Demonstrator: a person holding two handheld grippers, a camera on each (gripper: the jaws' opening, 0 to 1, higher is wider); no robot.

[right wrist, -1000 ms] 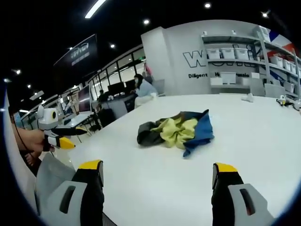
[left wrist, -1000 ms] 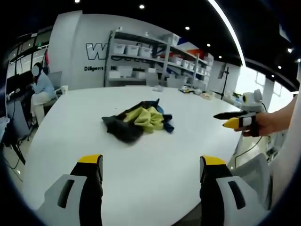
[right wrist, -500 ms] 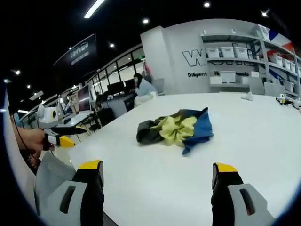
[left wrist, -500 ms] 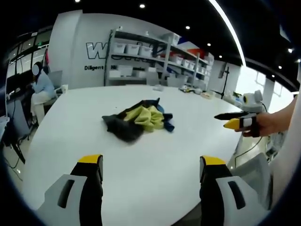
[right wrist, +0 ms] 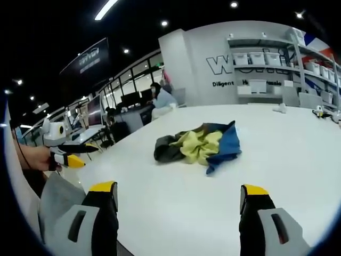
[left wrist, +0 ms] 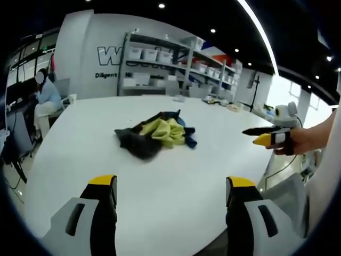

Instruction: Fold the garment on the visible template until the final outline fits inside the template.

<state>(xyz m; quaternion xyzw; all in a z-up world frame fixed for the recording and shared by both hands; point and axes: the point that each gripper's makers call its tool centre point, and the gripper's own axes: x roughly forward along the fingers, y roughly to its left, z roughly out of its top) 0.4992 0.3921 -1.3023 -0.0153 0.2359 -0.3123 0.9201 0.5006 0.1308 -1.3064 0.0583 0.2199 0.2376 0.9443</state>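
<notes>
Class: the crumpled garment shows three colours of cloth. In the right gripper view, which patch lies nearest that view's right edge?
The blue patch of the garment. It forms the right end of the heap; the yellow-green cloth sits mid-heap, and the dark grey cloth at the left end.

Left tool [left wrist: 167, 188] jaws wide apart, right tool [right wrist: 178, 193] likewise, both empty, held level

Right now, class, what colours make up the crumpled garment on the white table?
The garment is yellow, blue and dark charcoal, clearest in the right gripper view.
</notes>
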